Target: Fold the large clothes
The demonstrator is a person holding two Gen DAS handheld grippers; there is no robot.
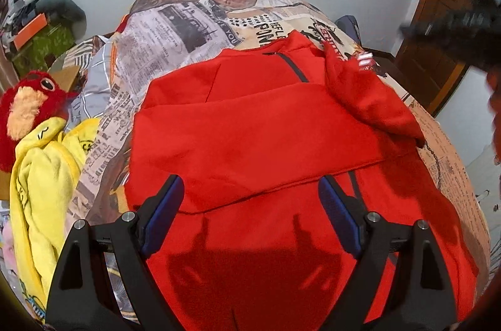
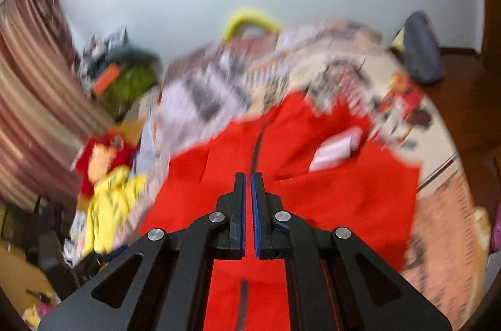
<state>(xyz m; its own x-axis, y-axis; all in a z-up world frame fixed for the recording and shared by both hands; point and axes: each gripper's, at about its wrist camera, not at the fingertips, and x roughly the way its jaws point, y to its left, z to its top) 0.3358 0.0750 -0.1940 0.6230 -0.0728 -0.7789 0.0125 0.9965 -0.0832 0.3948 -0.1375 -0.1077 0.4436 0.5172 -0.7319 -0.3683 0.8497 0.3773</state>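
Observation:
A large red jacket with a dark zipper lies spread on the bed, one sleeve folded across its chest and another part bunched at the right. My left gripper is open and empty, just above the jacket's lower half, its blue pads on either side of the folded sleeve's edge. My right gripper is shut and holds nothing that I can see; it hovers above the jacket in a blurred view. In the left wrist view the right gripper is a dark blur at the upper right.
The bed has a newspaper-print cover. A yellow garment and a red plush toy lie at the bed's left. Cluttered boxes stand far left. A wooden door is at the right.

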